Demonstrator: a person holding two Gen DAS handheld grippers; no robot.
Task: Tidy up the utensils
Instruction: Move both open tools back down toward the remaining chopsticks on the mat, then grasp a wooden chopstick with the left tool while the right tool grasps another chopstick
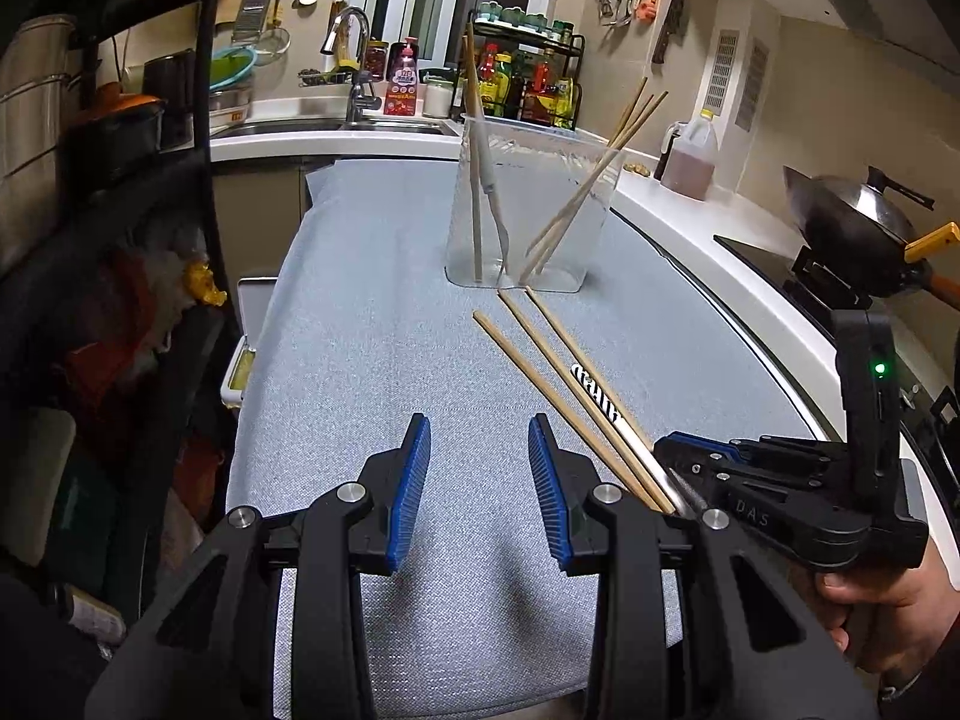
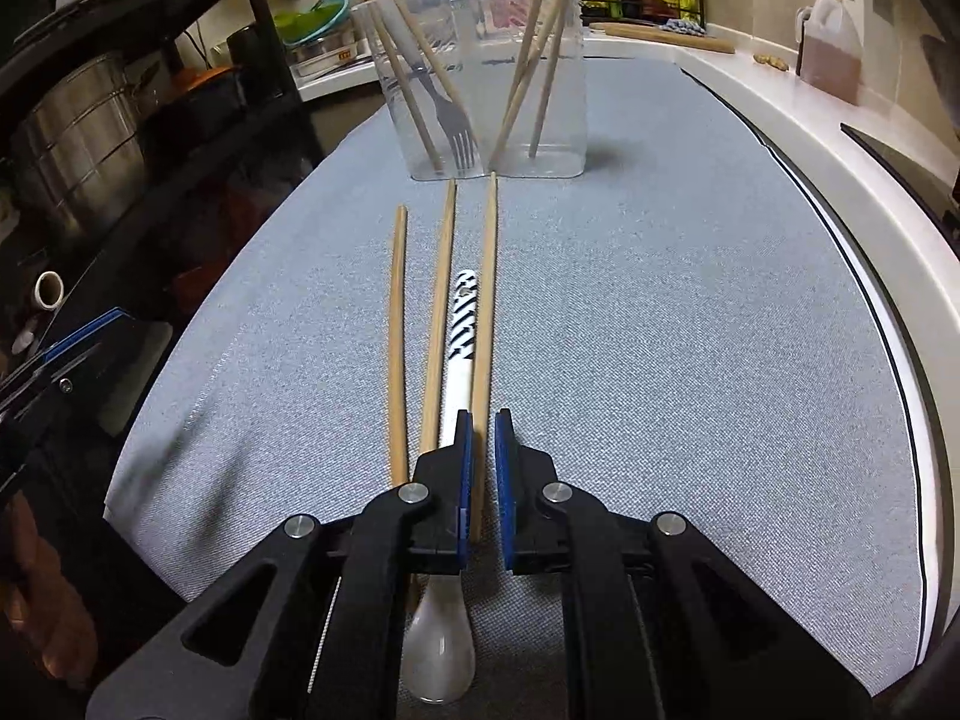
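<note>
On the grey-blue mat (image 2: 660, 360) lie 3 loose wooden chopsticks and a white spoon (image 2: 459, 354) with a black-striped handle, all pointing lengthwise toward the clear plastic holder (image 2: 480, 72) at the far end.

Seen from the right wrist, the right gripper (image 2: 483, 420) is low over the near ends of this group. Its blue pads are drawn nearly together, with the right chopstick (image 2: 487, 300) running into the narrow gap between them. The stick sits against the left pad; whether the right pad also presses on it cannot be told. The middle chopstick (image 2: 441, 312) lies just left of the left finger, the spoon handle sits between those 2 sticks, and the spoon's bowl shows below the gripper's body at the near edge. The left chopstick (image 2: 396, 330) lies a little apart, further left.

The far tips of the middle and right chopsticks reach almost to the foot of the holder, which has 2 compartments: the left holds chopsticks and a fork (image 2: 457, 126) with tines down, the right holds more chopsticks leaning outward.

From the left wrist view, the left gripper (image 1: 479, 456) is over bare mat, left of the chopsticks, jaws spread with nothing between them. A hand (image 1: 882, 606) grips the right tool's handle.
</note>
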